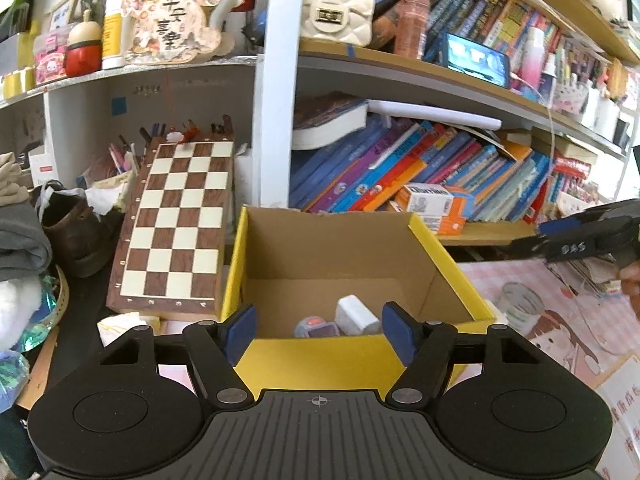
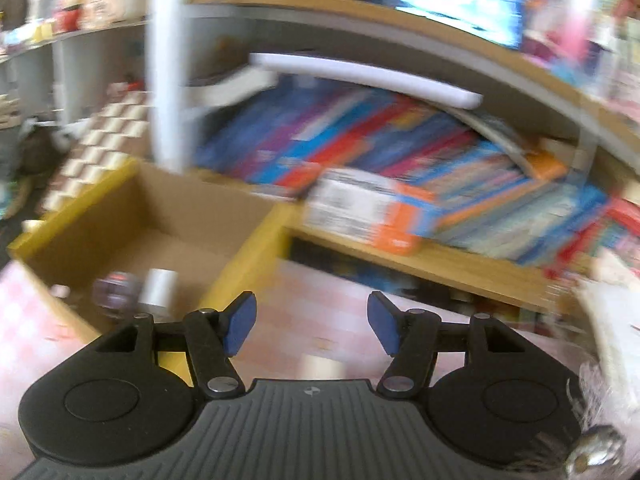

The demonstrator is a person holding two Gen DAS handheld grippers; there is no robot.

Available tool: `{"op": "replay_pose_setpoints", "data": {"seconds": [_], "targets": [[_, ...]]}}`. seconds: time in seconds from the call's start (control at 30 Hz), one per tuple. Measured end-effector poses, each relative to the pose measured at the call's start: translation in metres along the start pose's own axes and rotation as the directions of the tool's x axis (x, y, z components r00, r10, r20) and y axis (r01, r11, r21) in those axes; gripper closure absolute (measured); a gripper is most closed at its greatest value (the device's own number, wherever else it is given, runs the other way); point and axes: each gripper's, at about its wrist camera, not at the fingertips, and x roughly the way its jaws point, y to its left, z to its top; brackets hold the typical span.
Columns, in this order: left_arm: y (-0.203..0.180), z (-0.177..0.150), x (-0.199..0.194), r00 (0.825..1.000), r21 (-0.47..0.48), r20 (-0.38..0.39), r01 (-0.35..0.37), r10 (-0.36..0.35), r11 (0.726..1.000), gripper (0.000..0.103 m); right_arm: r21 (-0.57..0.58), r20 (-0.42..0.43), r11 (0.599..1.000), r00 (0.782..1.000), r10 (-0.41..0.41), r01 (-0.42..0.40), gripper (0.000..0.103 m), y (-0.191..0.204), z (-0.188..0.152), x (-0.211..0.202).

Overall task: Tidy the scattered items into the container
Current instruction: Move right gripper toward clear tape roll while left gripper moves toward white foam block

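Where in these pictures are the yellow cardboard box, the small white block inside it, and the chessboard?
yellow cardboard box [image 1: 320,354], left wrist view, on its yellow near wall.
small white block [image 1: 356,314], left wrist view, on its top face.
chessboard [image 1: 178,220], left wrist view, on the middle of its chequered face.

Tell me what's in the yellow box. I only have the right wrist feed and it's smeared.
Observer: Two things lie on the box floor: a white block and a small lilac gadget with an orange-red button.
Operator: Where's the left claw?
Observer: The left claw is at the box's near wall, open, with nothing between its pads.
Operator: Anything else inside?
Observer: Nothing else shows in the left wrist view, but the near wall hides part of the floor.
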Motion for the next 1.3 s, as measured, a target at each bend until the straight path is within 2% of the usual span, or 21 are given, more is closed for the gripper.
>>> {"op": "replay_pose_setpoints", "data": {"seconds": [0.1,0.3,0.53,0.7,0.87,1.0,1.13,1.2,1.3], "targets": [[-0.008,-0.002,-0.001,1.0,0.019,-0.008,0.024,-0.024,1.0,0.033,0.016,0.008,0.993,0.993,-0.12,0.12,0.043,-0.025,-0.017,-0.008],[-0.023,-0.001,0.002,0.996,0.055,-0.016,0.092,-0.092,0.994,0.032,0.067,-0.001,0.952,0.954,-0.299,0.298,0.043,-0.058,-0.055,-0.02],[-0.042,0.016,0.008,0.987,0.144,0.015,0.156,-0.16,0.977,0.032,0.088,0.007,0.92,0.923,-0.384,0.382,0.044,-0.078,-0.081,-0.036],[-0.055,0.041,0.006,0.978,0.224,0.077,0.174,-0.195,0.959,0.032,0.171,0.024,0.886,0.898,-0.44,0.43,0.047,-0.102,-0.055,-0.058],[-0.06,0.064,-0.003,0.964,0.231,0.124,0.203,-0.236,0.952,0.032,0.201,0.12,0.865,0.865,-0.488,0.46,0.046,-0.121,-0.015,-0.096],[-0.064,0.074,-0.012,0.955,0.264,0.134,0.222,-0.263,0.939,0.032,0.281,0.177,0.843,0.838,-0.516,0.459,0.046,-0.149,0.015,-0.143],[-0.061,0.086,-0.023,0.951,0.327,0.165,0.196,-0.26,0.924,0.032,0.454,0.215,0.778,0.793,-0.569,0.435,0.044,-0.193,0.038,-0.204],[-0.055,0.093,-0.027,0.95,0.324,0.19,0.176,-0.247,0.929,0.027,0.501,0.238,0.749,0.764,-0.601,0.433,0.041,-0.208,0.043,-0.233],[-0.047,0.102,-0.031,0.947,0.311,0.222,0.158,-0.233,0.937,0.026,0.499,0.256,0.747,0.748,-0.612,0.44,0.034,-0.209,0.041,-0.254]]}}
